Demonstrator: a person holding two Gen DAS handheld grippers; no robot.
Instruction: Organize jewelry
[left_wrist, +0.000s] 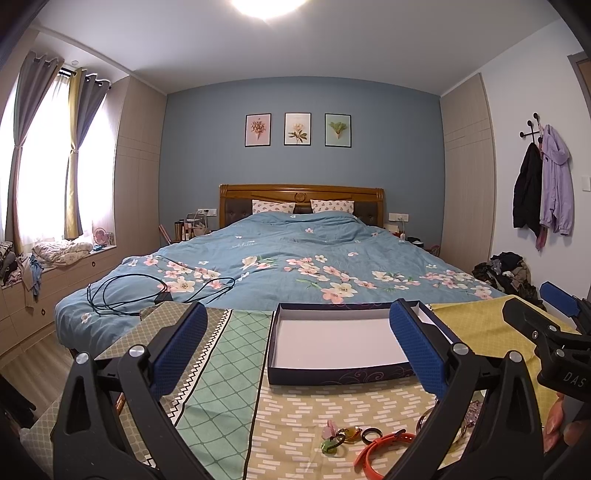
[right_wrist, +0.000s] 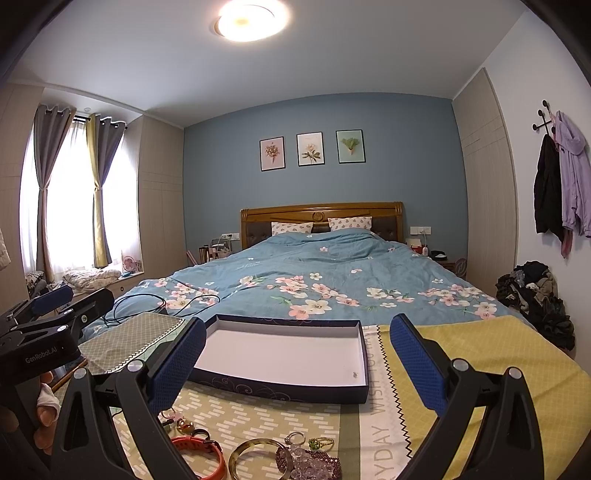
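Observation:
A shallow dark blue box with a white inside lies empty on the patterned cloth. In front of it lie loose pieces: an orange strap, a dark ring, a green and pink charm, an amber bangle, a green-stone ring and a purple beaded piece. My left gripper is open and empty above the cloth, short of the box. My right gripper is open and empty above the jewelry.
The cloth-covered table stands at the foot of a bed with a blue floral quilt. A black cable lies on the quilt at left. A heap of clothes sits on the floor at right.

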